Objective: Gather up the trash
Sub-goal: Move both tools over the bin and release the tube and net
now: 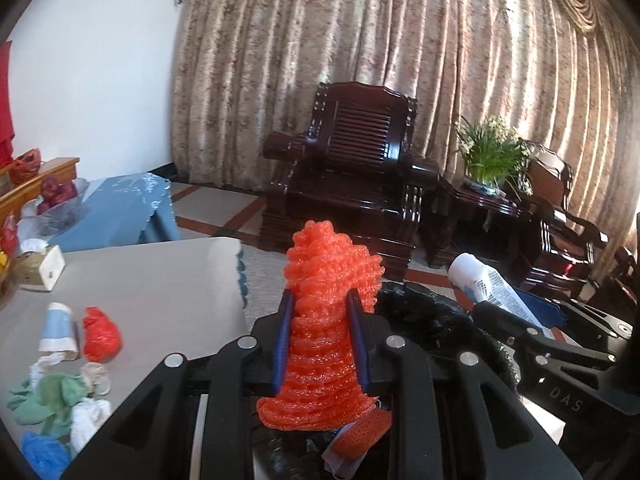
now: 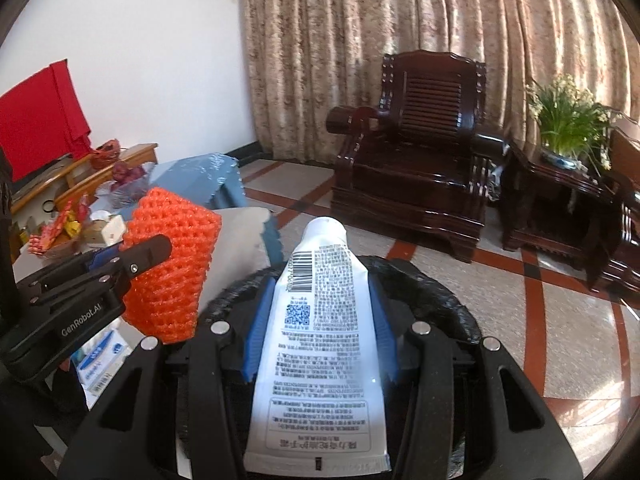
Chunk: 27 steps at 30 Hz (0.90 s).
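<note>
The left gripper pinches an orange foam fruit net; the right gripper clamps a white tube. Both hang over the black-lined bin: the drop step, I judge, needing only both grips let go. Only the left view shows more trash on the table
</note>
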{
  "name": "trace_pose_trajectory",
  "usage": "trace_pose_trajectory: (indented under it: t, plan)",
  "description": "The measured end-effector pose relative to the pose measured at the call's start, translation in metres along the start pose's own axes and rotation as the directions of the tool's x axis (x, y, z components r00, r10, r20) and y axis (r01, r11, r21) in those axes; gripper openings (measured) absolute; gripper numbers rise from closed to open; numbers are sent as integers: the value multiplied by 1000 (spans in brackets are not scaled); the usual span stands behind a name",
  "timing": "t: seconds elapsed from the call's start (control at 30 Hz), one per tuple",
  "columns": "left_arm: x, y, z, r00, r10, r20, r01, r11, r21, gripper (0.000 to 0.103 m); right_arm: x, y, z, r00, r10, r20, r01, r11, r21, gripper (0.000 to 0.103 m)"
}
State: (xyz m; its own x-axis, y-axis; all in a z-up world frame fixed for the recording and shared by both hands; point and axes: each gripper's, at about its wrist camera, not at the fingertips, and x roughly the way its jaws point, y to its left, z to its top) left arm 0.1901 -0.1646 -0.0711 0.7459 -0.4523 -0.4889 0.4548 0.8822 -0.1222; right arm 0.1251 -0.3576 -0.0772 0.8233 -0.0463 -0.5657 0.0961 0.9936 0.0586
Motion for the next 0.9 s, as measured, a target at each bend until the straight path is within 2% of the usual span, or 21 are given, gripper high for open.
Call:
trace_pose_trajectory:
  t: [0.17,0.23,0.27,0.3,0.33,0.4,0.47,0.57,0.8,0.9]
  plan:
    - [24,-11,-3,999,-20,-41,20,1000,7,28,13,-14,-6,999,-30,-25,31,999,19,44]
    - [31,-13,-5,997,-32,-63,32,999,5,36,21,-20,-9,998,-35,-44,36,999,18,45]
    - [33,-14,-6,997,-34,-69,34,999,2,49,24,-21,-11,998,-52,-47,53,999,11,51]
    - [35,-13,-7,996,-39,-85,39,999,-6,69,25,-20,-13,996,-68,-49,68,998,5,58]
    - [35,-12,-7,995,-39,-88,38,999,-15,74,25,-20,-16,995,-84,-47,84,996,0,67]
    - [32,-10,-8,995,-43,-85,41,999,-20,76,25,-18,-20,994,-104,-45,104,995,-4,71]
    - [26,-5,-8,997,-30,-78,29,999,-16,79,24,-20,-24,992,-115,-44,115,993,5,87]
    - [13,7,-8,998,-10,-59,9,1000,-15,83,17,-19,-29,992,-124,-27,125,992,21,95]
    - [-32,46,-9,997,75,-6,-75,997,-22,87,8,7,-28,999,-50,-16,50,998,40,97]
    - [-59,69,-13,991,131,20,-131,991,-39,87,3,33,-24,1000,5,-2,-5,1000,25,97]
